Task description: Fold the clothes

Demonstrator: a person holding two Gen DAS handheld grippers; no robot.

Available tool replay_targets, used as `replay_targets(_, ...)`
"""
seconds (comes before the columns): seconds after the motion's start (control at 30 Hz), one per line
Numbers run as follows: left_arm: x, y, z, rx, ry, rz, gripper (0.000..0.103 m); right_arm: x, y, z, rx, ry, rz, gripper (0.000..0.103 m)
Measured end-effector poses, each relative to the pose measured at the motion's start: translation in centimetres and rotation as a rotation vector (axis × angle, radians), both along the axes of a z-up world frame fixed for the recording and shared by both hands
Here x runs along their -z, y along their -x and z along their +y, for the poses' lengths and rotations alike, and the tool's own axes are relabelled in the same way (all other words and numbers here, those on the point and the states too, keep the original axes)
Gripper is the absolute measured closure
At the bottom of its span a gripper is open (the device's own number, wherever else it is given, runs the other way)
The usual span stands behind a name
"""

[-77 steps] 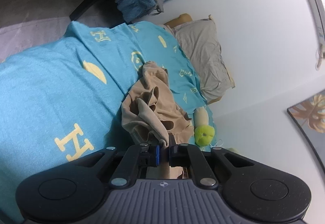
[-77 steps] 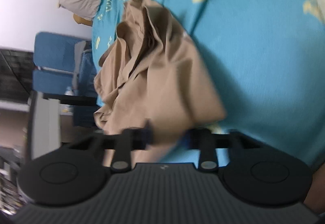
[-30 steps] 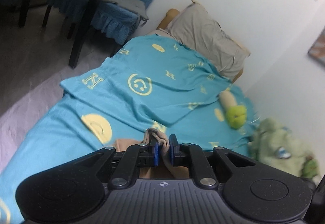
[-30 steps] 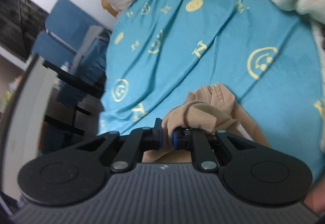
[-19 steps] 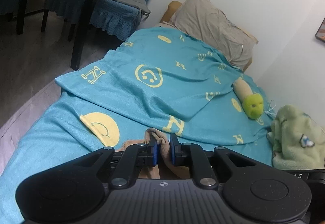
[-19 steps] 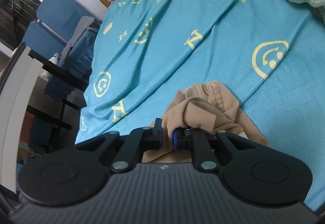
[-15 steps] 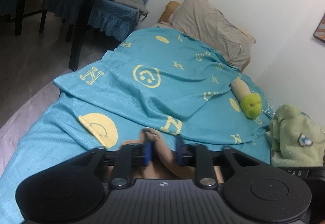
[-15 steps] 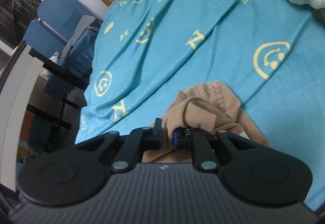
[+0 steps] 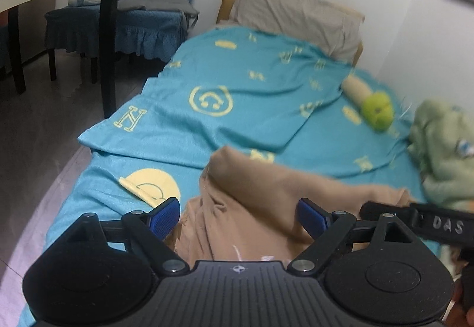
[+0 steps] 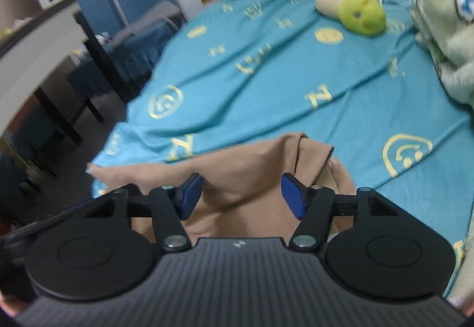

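Over on the left, our left gripper (image 9: 238, 215) is spreading its jaws, the blue pads (image 9: 164, 215) standing well apart on either side of the tan garment (image 9: 266, 196) and pressing on nothing. The cloth is lying loose between them, rumpled, on the turquoise bedspread (image 9: 243, 89) at the near end of the bed. We read this as the release: the garment is laid down and we are letting go on both sides.

Moving across, the garment runs as one broad band toward the other hand, with a raised ridge near the middle and a fold standing up at its far edge.

On the right, our right gripper (image 10: 240, 196) is opening too, not quite so wide, with tan cloth showing between its jaws but no pinch on it. Beyond it sit a green plush toy (image 10: 361, 12) and a pale fleece blanket (image 10: 444, 24), well apart from the work.

Next, we judge, we need a fresh grip on a clean edge or corners, once the fingers clear the cloth, then smooth the ridge before folding over. Which garment it is we cannot tell.
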State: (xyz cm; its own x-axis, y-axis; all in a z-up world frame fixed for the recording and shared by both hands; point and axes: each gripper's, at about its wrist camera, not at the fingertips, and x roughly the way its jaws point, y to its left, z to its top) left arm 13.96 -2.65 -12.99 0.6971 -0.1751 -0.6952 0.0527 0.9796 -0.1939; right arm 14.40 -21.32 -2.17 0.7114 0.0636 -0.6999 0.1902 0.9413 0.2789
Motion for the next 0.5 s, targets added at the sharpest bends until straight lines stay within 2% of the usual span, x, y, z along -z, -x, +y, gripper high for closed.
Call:
replay_targets(0.07, 0.7, -0.6, 0.0, -0.005, -0.012, 0.035, 0.015, 1.3, -1.1, -0.1, 0.003, 0.029, 0.034, 0.048)
replay_targets(0.17, 0.6, -0.5, 0.2, -0.016, -0.032, 0.019, 0.015, 2.5, -1.9, 0.1, 0.011, 0.046, 0.063, 0.047)
replay_targets(0.33, -0.8, 1.5, -0.3, -0.001, -0.058, -0.034, 0.015, 0.7, 0.0, 1.1, -0.008, 0.059, -0.007, 0.047)
replay_targets(0.5, -2.8, 5.1, -0.4, -0.003, -0.063, -0.083, 0.013, -1.8, 5.1, 2.0, -0.009, 0.050, -0.051, 0.048)
